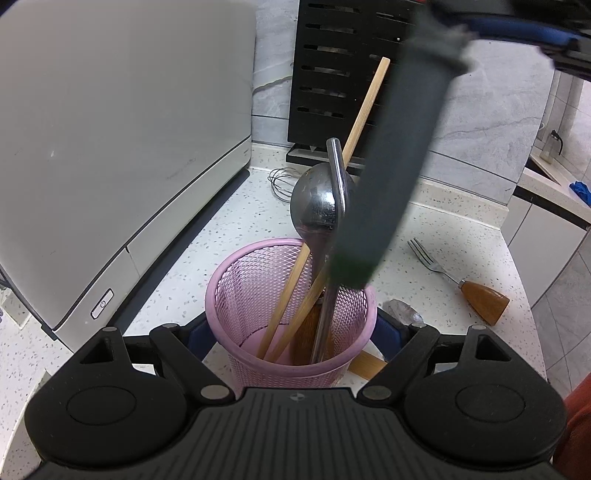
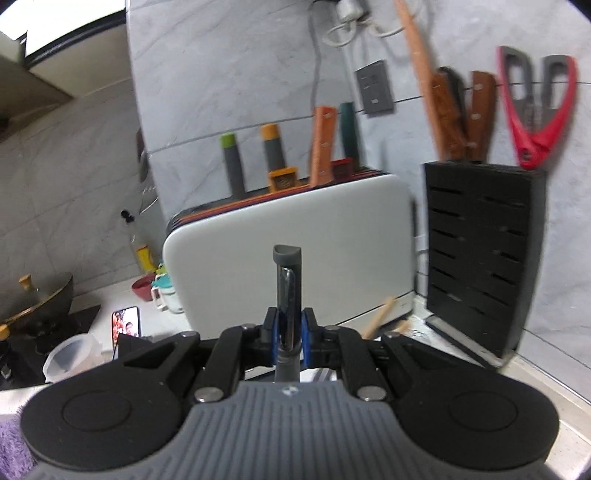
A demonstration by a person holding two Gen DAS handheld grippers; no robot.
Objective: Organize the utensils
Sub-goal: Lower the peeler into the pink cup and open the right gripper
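Observation:
My left gripper (image 1: 291, 332) is shut on a pink mesh utensil cup (image 1: 255, 295), one finger on each side of it. The cup holds a steel ladle (image 1: 319, 206), wooden chopsticks (image 1: 354, 129) and a brown-handled tool. My right gripper (image 2: 288, 328) is shut on a grey-handled peeler (image 2: 287, 288), blade end pointing forward and up. In the left wrist view the peeler's grey handle (image 1: 399, 155) hangs from the right gripper (image 1: 535, 33) at the top right, its lower end at the cup's rim.
A wood-handled fork (image 1: 458, 277), a spoon (image 1: 404, 312) and a whisk (image 1: 282, 182) lie on the speckled counter (image 1: 221, 221). A white appliance (image 1: 110, 147) stands left. A black knife block (image 2: 480, 258) with knives and red scissors (image 2: 535, 107) stands behind.

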